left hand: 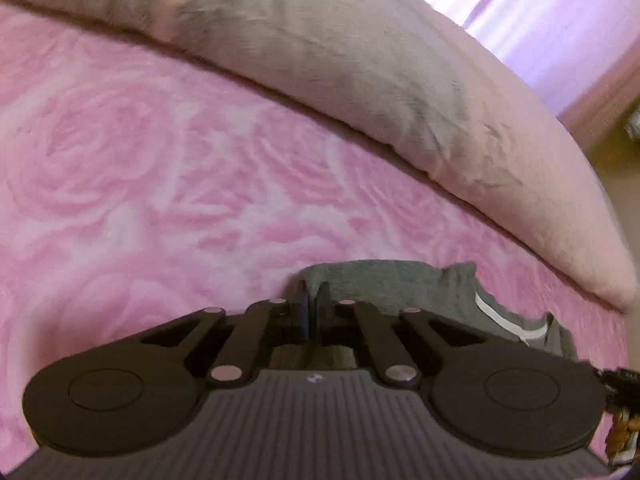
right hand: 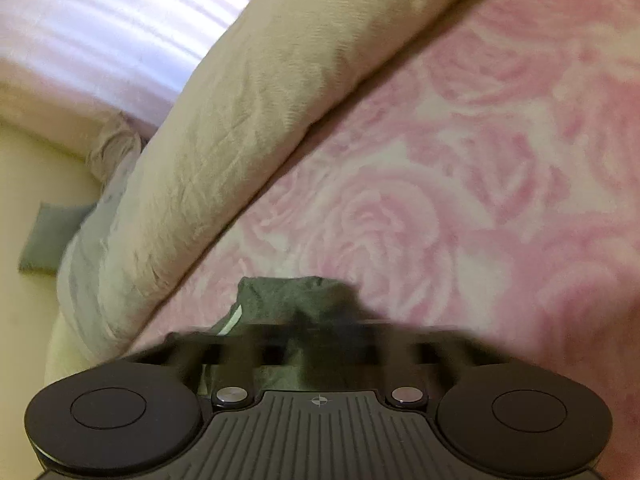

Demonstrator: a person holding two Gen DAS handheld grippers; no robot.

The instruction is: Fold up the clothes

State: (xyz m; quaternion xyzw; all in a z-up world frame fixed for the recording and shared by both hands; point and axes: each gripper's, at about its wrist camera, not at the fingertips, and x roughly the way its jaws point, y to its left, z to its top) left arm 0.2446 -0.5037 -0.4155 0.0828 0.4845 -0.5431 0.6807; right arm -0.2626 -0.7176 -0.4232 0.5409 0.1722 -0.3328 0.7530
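Note:
A grey garment with a white stripe lies bunched on a pink rose-patterned blanket. My left gripper is shut on the garment's edge, holding it just above the blanket. In the right wrist view the same grey garment shows in front of my right gripper. That gripper is blurred by motion, but its fingers are together with grey cloth between them. The rest of the garment is hidden under both grippers.
A long beige and grey pillow runs along the blanket's far side, also in the right wrist view. Pale curtains hang beyond. A small grey cushion lies on the floor by the bed.

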